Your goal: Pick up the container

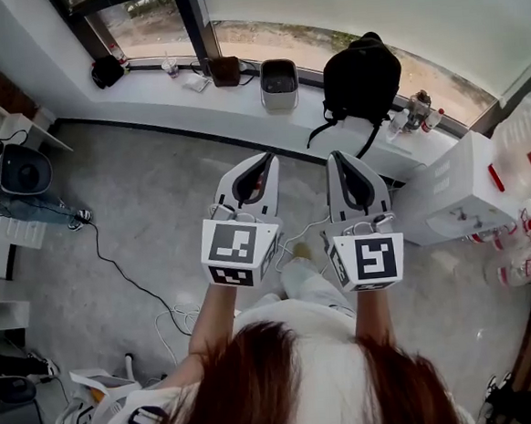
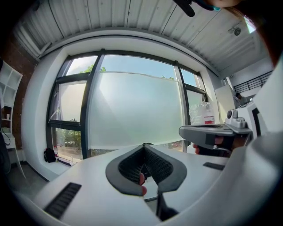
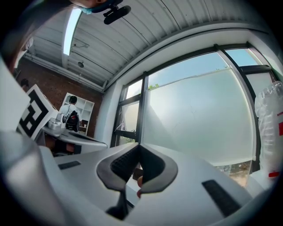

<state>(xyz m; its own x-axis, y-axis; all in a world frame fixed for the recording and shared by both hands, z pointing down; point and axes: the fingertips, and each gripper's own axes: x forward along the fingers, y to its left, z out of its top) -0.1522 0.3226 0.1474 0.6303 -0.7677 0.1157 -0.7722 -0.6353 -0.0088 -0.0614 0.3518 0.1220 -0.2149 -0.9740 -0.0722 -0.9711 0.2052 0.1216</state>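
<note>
The left forearm [image 1: 213, 317] and right forearm [image 1: 372, 315] reach out side by side toward 12 o'clock. The left claw [image 1: 263, 162] leans slightly toward 1 o'clock and the right claw [image 1: 338, 159] toward 11 o'clock. Their tips are near each other. Both claws are held roughly level, jaws pressed together with nothing between them.

White-shelled left gripper [image 1: 263, 160] and right gripper [image 1: 335, 157], black ribbed jaw linings, black-and-white marker cubes [image 1: 239, 250], white top [image 1: 323, 337]

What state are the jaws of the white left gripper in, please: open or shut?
Shut: the white left gripper shows its dark-padded jaws meeting at their tips.
</note>
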